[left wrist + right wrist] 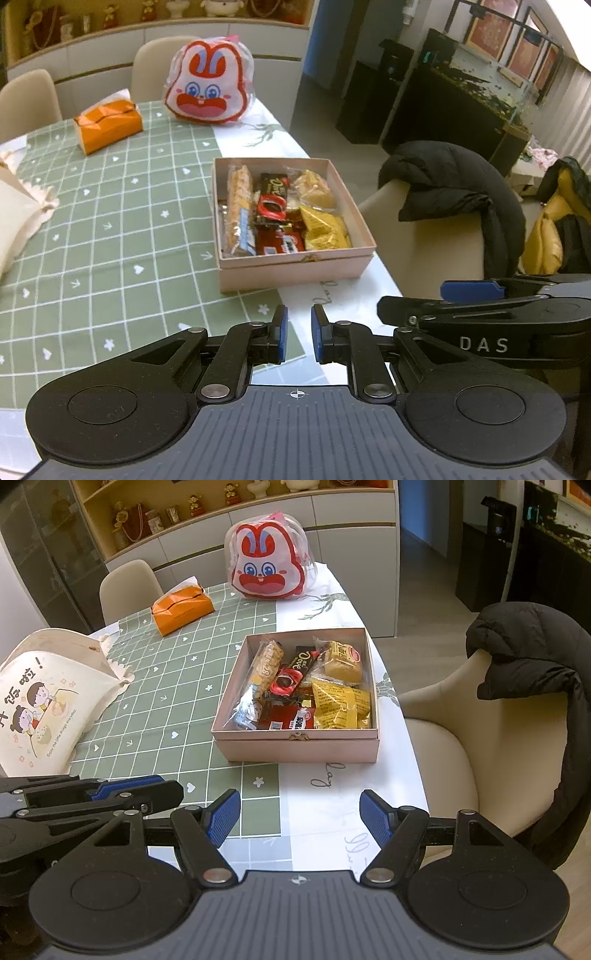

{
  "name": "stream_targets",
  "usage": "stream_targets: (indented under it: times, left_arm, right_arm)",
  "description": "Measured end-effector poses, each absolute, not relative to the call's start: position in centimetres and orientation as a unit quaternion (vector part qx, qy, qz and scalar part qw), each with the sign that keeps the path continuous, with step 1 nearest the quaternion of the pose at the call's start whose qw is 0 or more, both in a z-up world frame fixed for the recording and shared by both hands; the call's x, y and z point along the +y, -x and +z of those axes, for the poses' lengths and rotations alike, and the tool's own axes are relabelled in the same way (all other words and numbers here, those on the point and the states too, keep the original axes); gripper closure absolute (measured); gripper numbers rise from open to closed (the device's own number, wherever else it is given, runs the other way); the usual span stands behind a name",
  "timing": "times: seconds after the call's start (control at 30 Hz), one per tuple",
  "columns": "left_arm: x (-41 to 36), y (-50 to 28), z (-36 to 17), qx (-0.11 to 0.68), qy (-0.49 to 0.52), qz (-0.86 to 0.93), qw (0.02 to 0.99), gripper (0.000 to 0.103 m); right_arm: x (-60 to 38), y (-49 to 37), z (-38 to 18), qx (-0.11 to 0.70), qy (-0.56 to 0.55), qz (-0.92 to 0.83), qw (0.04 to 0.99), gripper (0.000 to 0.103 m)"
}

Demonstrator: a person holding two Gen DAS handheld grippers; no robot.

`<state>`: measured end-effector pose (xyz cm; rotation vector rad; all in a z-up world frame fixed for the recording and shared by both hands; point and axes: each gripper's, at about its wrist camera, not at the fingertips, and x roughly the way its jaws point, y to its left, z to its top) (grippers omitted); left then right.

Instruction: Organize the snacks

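At the far left lies a cream tote bag [48, 698], then an orange tissue box [183, 609] and a rabbit-face pouch [267, 563] further back. The left gripper [298, 334] hovers empty, jaws nearly together with only a slim gap. The pink box [295, 747] sits near the table's right edge, packed with snacks [303, 686], seemingly all of them. The right gripper [300, 818] hangs half open, empty. Likely the sorting is finished; otherwise, approach the box from above, jaws spread wider than a wrapper.
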<state>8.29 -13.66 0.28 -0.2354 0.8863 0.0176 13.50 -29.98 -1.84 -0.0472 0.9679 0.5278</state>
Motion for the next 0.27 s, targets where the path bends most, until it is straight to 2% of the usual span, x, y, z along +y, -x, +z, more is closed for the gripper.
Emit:
stream_targets:
  times: [0.27]
  left_arm:
    - [-13.39, -8.51, -0.18, 0.434, 0.135, -0.004, 0.891, 0.086]
  right_arm:
    - [-30.03, -13.76, -2.12, 0.466, 0.021, 0.242, 0.851, 0.031]
